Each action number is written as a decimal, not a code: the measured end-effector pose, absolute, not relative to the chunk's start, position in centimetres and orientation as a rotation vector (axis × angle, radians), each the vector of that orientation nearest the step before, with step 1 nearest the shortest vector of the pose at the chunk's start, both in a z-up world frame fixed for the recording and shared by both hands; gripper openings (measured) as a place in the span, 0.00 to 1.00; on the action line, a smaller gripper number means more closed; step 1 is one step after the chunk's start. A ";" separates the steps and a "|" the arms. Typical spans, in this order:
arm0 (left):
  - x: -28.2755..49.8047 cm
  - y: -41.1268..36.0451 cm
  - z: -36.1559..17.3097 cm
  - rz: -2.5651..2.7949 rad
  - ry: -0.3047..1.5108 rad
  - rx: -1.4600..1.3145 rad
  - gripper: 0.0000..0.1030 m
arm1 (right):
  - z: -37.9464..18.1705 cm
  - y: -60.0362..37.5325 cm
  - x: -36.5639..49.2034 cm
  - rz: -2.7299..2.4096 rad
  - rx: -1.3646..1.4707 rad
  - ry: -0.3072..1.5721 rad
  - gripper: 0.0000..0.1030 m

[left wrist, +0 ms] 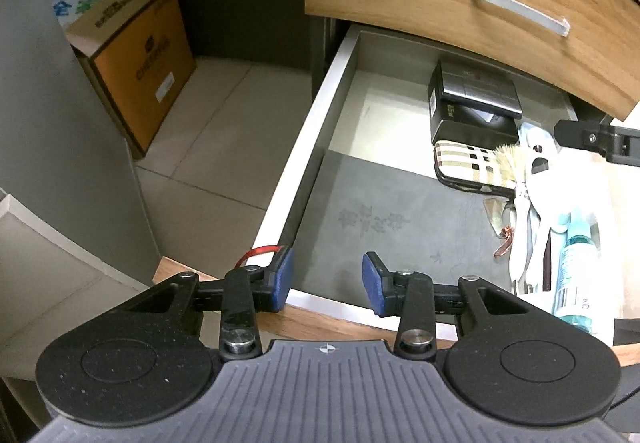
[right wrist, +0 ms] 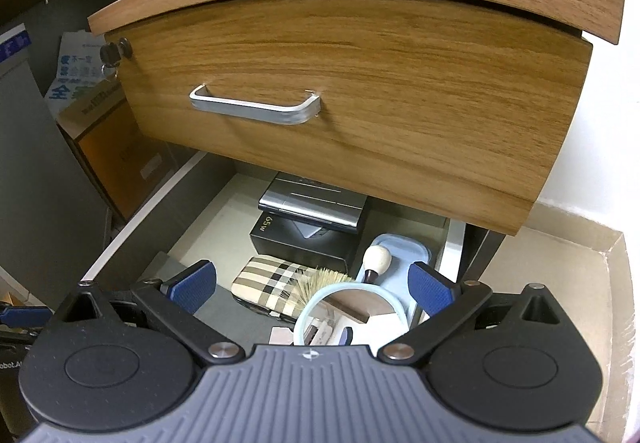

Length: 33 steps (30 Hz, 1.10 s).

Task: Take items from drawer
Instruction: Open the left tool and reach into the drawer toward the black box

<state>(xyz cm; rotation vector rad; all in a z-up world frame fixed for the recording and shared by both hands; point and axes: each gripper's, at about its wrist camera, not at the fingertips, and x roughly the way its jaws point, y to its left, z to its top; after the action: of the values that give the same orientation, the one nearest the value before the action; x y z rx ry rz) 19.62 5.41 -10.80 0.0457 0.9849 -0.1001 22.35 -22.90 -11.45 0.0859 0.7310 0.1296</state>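
Two grippers over the pulled-out lower drawer point(left wrist: 316, 131), both released, holding nothing. Left gripper point(left wrist: 327, 283) sits above the drawer's front edge, jaws apart over bare grey liner. Right gripper point(right wrist: 312, 285) hangs wide open above the clutter: plaid case point(right wrist: 268, 281), brush point(right wrist: 320, 281) lying across it, round mirror point(right wrist: 348, 303), black 65w box point(right wrist: 296, 239) further back under a silver device point(right wrist: 312, 207). Upper drawer point(right wrist: 360, 103) is closed.

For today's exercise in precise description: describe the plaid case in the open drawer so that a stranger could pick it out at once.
Find the open lower drawer under the closed wooden drawer front. Just in front of the black box marked 65w lies the plaid case, with brush bristles overlapping its right end. It alone has beige, black and white checks.
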 end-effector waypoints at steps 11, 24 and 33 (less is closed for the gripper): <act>20.4 3.3 -8.9 -0.159 0.882 0.050 0.81 | -11.8 -24.1 22.4 0.109 0.097 0.752 1.00; 25.7 -3.9 -8.2 -0.353 0.832 0.103 1.00 | -10.4 -27.7 22.1 0.046 0.160 0.730 1.00; 29.1 -7.3 -11.4 -0.411 0.839 0.029 1.00 | -10.1 -31.2 22.5 -0.010 0.257 0.721 1.00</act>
<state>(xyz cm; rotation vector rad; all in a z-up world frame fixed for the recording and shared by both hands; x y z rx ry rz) 29.13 -7.26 -11.38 0.0295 0.8393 -0.4109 22.53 -31.18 -10.09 0.2571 0.7214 -0.0095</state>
